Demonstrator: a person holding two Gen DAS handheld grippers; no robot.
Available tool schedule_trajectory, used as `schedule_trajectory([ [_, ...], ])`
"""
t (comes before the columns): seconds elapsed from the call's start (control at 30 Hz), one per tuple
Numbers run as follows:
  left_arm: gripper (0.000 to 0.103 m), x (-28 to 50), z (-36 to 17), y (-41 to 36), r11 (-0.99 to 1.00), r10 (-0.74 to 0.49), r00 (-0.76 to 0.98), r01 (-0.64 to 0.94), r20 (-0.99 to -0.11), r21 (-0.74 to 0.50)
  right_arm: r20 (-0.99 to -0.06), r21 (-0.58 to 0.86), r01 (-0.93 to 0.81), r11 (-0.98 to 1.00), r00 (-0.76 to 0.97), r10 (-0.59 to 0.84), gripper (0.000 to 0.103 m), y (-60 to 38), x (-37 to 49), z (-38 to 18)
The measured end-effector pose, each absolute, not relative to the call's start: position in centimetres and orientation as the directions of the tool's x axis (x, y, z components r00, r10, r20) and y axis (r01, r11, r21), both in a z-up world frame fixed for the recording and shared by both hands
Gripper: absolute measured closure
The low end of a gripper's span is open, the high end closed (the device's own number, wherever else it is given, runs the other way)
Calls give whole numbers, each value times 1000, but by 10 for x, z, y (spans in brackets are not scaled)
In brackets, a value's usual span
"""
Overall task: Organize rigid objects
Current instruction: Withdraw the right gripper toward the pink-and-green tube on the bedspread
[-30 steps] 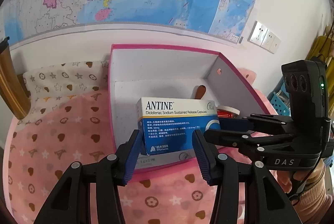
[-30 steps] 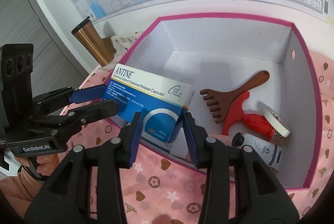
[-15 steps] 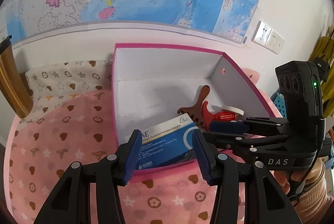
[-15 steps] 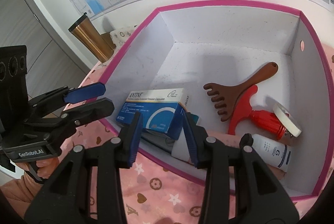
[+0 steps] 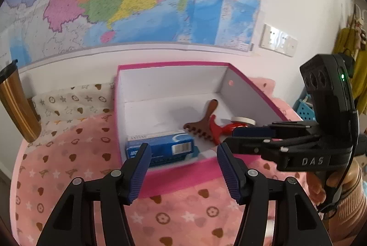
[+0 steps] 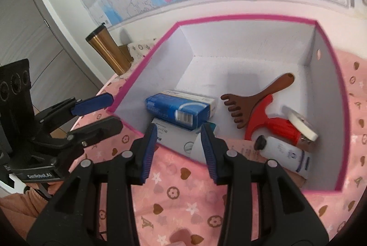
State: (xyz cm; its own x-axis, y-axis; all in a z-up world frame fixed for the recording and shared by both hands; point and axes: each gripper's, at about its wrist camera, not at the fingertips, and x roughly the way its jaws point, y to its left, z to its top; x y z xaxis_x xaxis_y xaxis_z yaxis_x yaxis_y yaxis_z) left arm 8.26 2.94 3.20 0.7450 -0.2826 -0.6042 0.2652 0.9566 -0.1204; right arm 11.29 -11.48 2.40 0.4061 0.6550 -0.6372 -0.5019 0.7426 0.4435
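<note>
- Lying inside the pink-rimmed storage box (image 6: pixel 330 58), near its front-left corner: blue medicine carton (image 6: pixel 181 109), resting on a white carton (image 6: pixel 176 138).
- Sharing the box to the right: brown wooden comb (image 6: pixel 250 103), red-handled tool (image 6: pixel 273 124), white tape roll (image 6: pixel 302 126), white bottle (image 6: pixel 286 154).
- Hovering just short of the box front, empty: left gripper (image 5: pixel 183 168), fingers (image 5: pixel 142 163) having just been opening, nothing between them.
- Waiting beside it: right gripper (image 6: pixel 179 145), fingers (image 6: pixel 149 149) parted, gripping nothing.
- Standing outside the box on the patterned pink cloth (image 6: pixel 183 200): gold tumbler (image 6: pixel 107 51).
- Judging progress: carton placement looking complete; nothing loose showing on the cloth apart from the tumbler, so little appearing left.
</note>
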Motion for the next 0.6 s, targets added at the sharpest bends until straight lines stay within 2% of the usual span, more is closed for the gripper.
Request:
schedule_trajectory([
  [0.4, 41, 45, 29, -6, 938, -314, 736, 339, -600, -76, -576, 450, -517, 728, 454, 679, 60, -154, 67, 41],
  [0.6, 41, 34, 24, -22, 928, -320, 725, 369, -609, -49, -583, 444, -512, 735, 458, 671, 60, -170, 45, 38],
])
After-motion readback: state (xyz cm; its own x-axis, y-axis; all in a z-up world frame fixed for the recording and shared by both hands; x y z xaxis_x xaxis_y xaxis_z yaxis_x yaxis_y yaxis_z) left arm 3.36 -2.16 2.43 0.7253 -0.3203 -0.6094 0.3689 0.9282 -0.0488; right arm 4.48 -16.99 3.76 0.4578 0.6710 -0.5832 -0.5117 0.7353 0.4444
